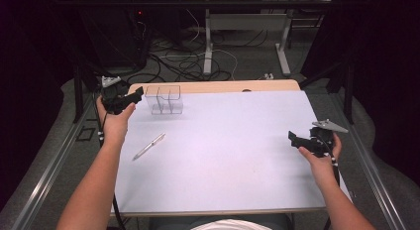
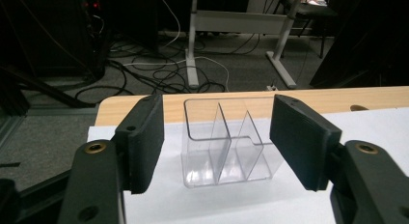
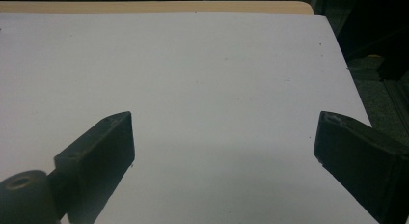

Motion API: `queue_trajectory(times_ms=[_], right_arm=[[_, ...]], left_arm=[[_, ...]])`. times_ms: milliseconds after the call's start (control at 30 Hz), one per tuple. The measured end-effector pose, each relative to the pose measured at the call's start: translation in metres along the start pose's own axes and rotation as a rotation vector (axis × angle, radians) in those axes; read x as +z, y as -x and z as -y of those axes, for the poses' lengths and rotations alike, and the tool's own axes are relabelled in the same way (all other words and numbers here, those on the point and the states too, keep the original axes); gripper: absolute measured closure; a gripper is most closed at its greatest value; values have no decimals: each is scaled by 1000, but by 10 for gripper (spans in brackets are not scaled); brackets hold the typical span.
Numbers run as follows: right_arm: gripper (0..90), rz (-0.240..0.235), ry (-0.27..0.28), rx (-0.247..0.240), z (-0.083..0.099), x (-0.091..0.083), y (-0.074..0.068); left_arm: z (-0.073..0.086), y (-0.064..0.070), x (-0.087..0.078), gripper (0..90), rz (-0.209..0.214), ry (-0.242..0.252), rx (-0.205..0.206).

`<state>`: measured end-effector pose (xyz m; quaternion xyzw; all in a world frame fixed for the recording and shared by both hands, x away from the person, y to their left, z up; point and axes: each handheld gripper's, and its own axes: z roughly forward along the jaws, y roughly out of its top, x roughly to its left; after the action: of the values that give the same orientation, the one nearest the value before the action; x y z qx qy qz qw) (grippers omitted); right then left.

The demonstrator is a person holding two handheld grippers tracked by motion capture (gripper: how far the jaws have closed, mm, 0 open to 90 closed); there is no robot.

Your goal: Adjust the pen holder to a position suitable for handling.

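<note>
A clear plastic organizer [image 1: 164,99] with upright dividers stands at the table's far left; the left gripper view shows the organizer [image 2: 226,149] framed between the jaws, a little beyond them. My left gripper [image 1: 132,97] is held just left of it, open and empty, also seen as the left gripper [image 2: 217,144]. A silver pen [image 1: 148,146] lies flat on the white table [image 1: 223,150], nearer the front left. Over the table's right edge my right gripper [image 1: 295,141] hovers open with nothing between its jaws; the right gripper [image 3: 224,147] faces bare white surface.
The white sheet covers a wooden tabletop whose far edge [image 1: 223,86] shows as a tan strip. Beyond it lie floor cables [image 1: 183,61] and the legs of another desk [image 1: 208,41]. Metal rails [image 1: 49,170] run along both sides.
</note>
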<state>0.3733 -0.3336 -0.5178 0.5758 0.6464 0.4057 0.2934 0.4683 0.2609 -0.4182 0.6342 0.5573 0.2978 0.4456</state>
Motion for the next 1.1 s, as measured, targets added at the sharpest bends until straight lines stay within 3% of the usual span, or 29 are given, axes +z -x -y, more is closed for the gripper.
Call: queue_trajectory(times_ms=[133,433,500,767,967,1100], right_arm=[[69,-5,-1,-4,0,0,-2],[69,-12,-7,9,2,-1,-2],[69,-14,-11,20,2,-1,-3],[69,-18,-8,28,3,-2,-1],[69,-20,-11,30,3,-2,-1],[69,-25,-16,33,4,-1,-2]], left_arm=[[-6,-2,8,448,33,-26,-8],[-12,-3,35,519,-7,-87,27],[-13,0,42,522,-30,-99,51],[-19,2,57,582,-38,-133,76],[-18,2,67,630,-48,-143,52],[-13,-1,77,653,-73,-176,37]])
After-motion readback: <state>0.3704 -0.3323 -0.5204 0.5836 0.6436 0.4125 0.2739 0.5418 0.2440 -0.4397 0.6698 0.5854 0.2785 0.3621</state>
